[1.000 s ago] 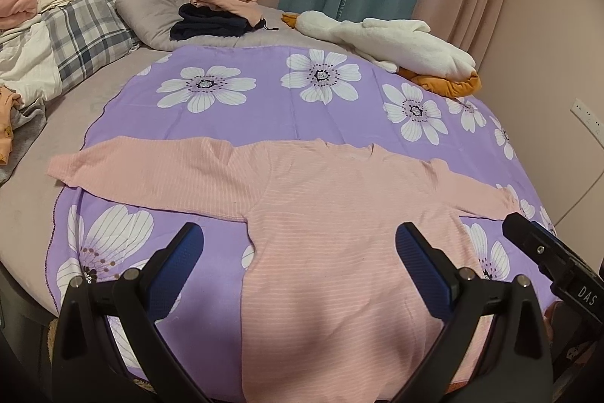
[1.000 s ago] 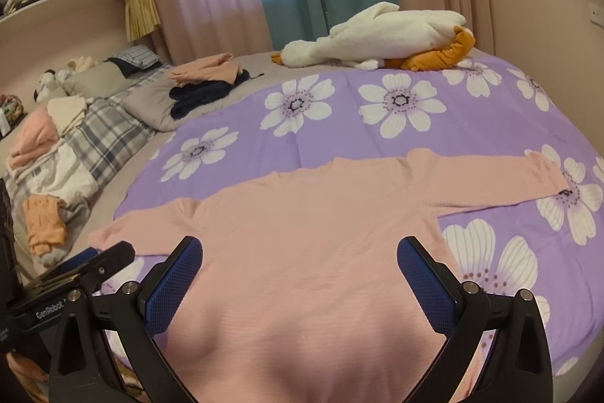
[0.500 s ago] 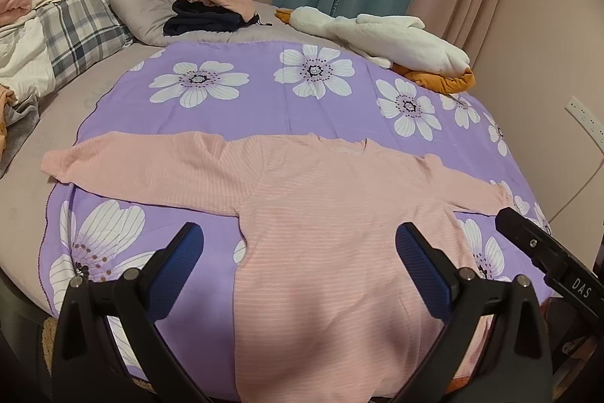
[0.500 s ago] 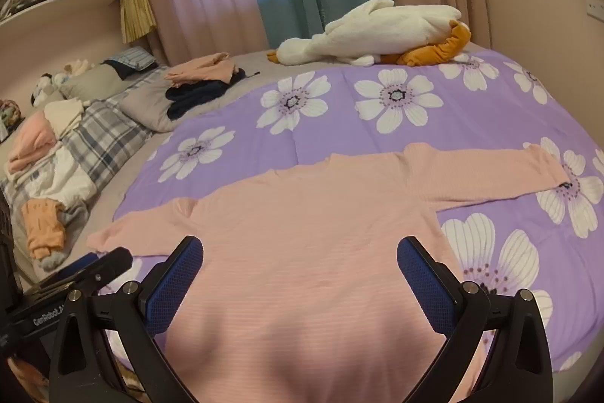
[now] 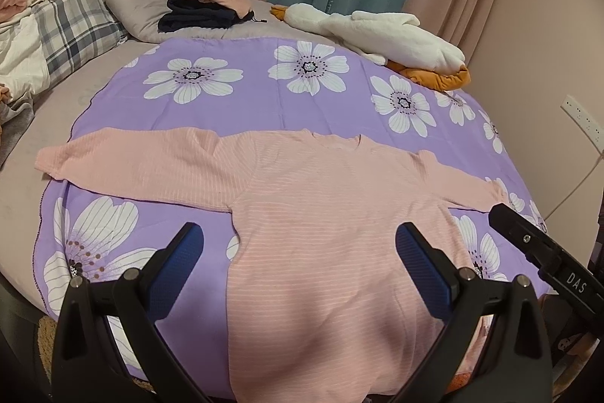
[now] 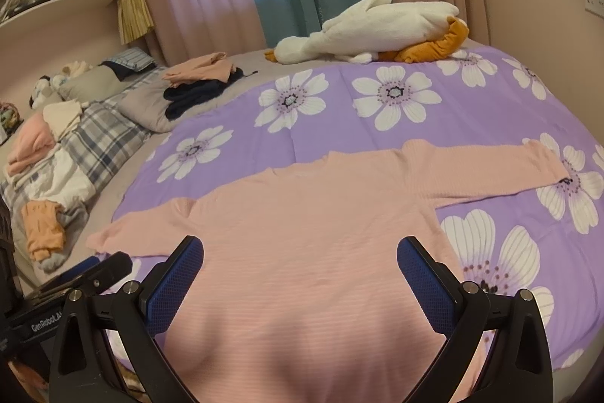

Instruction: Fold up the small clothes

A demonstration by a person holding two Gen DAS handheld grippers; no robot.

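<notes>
Pink long-sleeved top lies flat and spread on the purple flowered sheet of the bed, hem nearest me, both sleeves out to the sides, neckline at the far edge. My left gripper hovers above the lower body of it, fingers spread wide with nothing between them; my right gripper is the same, wide apart and empty over the hem area. I judge the knit to be light, soft and limp, so it will sag and drag on the sheet rather than hold a line; I'd pinch it at a sleeve cuff or at a hem corner, where a single layer edge is easy to catch. The hem itself runs below the edge of both views, so I cannot see its corners. In the left view the right sleeve's cuff is partly behind the other gripper's body. Further off, a white plush goose rests at the sheet's far edge, and folded clothes sit on a grey pillow; what lies under that pile I cannot make out
</notes>
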